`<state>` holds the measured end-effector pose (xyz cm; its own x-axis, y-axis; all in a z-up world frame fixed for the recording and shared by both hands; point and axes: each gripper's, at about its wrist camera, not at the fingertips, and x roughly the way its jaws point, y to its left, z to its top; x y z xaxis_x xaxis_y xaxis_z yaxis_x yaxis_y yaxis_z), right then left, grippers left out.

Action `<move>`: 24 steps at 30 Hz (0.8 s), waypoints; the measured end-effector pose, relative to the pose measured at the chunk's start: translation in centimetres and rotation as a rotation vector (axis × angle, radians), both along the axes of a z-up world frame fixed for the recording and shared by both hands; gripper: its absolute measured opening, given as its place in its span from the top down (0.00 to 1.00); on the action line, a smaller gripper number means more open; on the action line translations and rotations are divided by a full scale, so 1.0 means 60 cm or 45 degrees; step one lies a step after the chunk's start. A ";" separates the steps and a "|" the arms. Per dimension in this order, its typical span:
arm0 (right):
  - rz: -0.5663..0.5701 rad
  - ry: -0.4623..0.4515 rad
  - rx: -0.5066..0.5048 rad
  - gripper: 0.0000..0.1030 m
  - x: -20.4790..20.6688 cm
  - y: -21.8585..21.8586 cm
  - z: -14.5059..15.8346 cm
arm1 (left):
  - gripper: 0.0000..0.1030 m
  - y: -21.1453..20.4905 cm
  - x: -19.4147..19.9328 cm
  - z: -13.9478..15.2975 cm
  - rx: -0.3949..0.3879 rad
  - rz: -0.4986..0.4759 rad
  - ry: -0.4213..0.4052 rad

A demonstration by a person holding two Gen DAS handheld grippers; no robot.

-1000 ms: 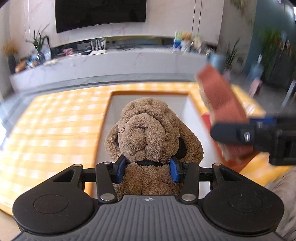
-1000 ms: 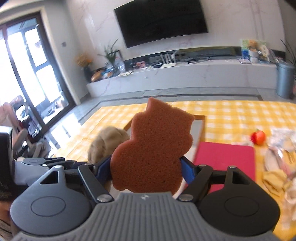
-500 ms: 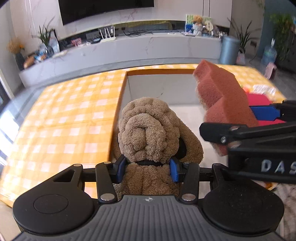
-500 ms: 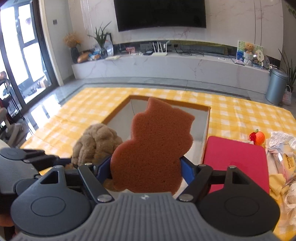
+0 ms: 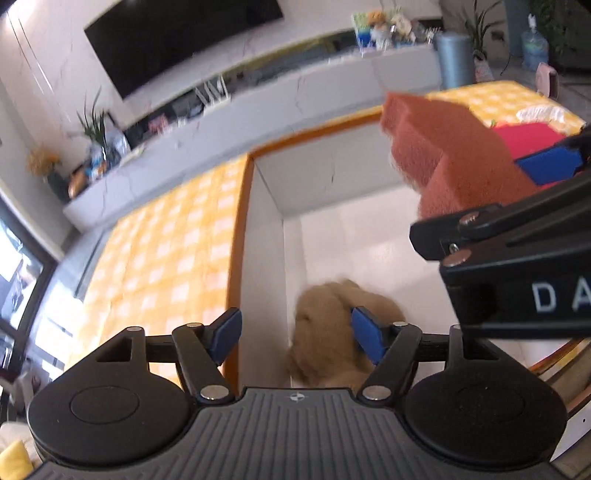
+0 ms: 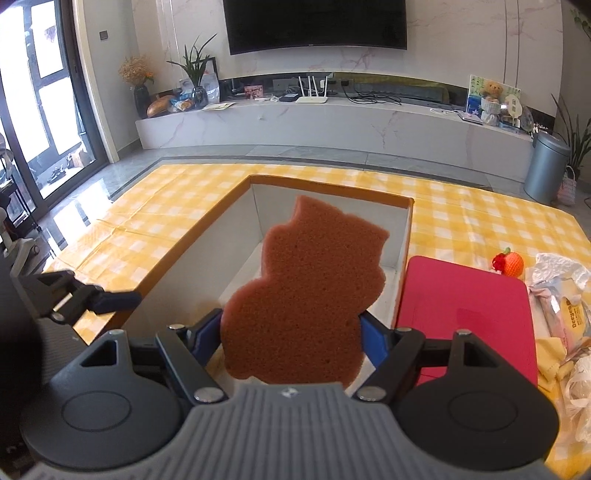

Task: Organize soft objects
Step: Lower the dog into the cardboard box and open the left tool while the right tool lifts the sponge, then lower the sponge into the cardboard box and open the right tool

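one toy dropping into the box, one sponge waiting its turn

the left gripper (image 5: 295, 334) has its jaws opening, and the blue pads (image 5: 225, 334) stand well apart with nothing pressed between them. the brown plush dog (image 5: 343, 332) shows blurred just beyond the right pad, low inside the box (image 5: 258, 229) near its left wall; whether it has settled on the floor of the box cannot be told from the blur. the right gripper (image 6: 291, 339) is clamped on the brown cat-shaped sponge (image 6: 303, 295), gripped at its lower sides and held upright above the near end of the box.

as a judgement, the task is partway along: the plush dog looks released into the box, the sponge is lined up over the same box and not yet let go, so setting it down appears to be the step in hand. a small orange knitted fruit (image 6: 511, 262) lies on the cloth to the right and may be another soft thing left to sort; that is a guess.

the box is white inside with an orange rim, otherwise bare. it sits on a yellow-and-white checked cloth (image 6: 184, 206). a red board (image 6: 465, 314) lies just beside its right wall, and crumpled wrappers (image 6: 561, 291) lie further right. beyond is a living room: a marble bench (image 6: 332, 125) with a router and plants, a wall-mounted television (image 6: 317, 26), a grey bin (image 6: 545, 166), and glass doors (image 6: 48, 110) at the left.
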<state>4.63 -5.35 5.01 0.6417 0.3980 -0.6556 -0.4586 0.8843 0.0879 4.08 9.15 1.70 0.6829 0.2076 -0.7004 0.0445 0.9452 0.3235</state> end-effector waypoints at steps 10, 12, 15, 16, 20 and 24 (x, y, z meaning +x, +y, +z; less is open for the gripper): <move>-0.013 0.004 0.001 0.27 -0.009 0.009 -0.002 | 0.13 0.087 -0.016 0.058 -0.188 0.215 -0.227; -0.010 0.002 -0.055 0.27 -0.011 0.026 -0.010 | 0.13 0.102 -0.017 0.065 -0.211 0.263 -0.256; 0.031 0.023 -0.077 0.27 -0.012 0.053 -0.022 | 0.13 0.125 -0.016 0.071 -0.250 0.323 -0.294; 0.059 0.051 -0.060 0.27 -0.011 0.063 -0.026 | 0.13 0.132 -0.016 0.071 -0.266 0.326 -0.299; 0.131 0.159 0.008 0.27 -0.006 0.099 -0.044 | 0.13 0.148 -0.018 0.071 -0.339 0.319 -0.306; 0.194 0.197 0.015 0.27 -0.010 0.129 -0.054 | 0.13 0.153 -0.025 0.066 -0.388 0.327 -0.303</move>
<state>4.01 2.38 1.74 0.4658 0.4911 -0.7360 -0.5673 0.8041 0.1775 2.60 18.35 5.67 0.7853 0.1997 -0.5861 -0.2451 0.9695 0.0019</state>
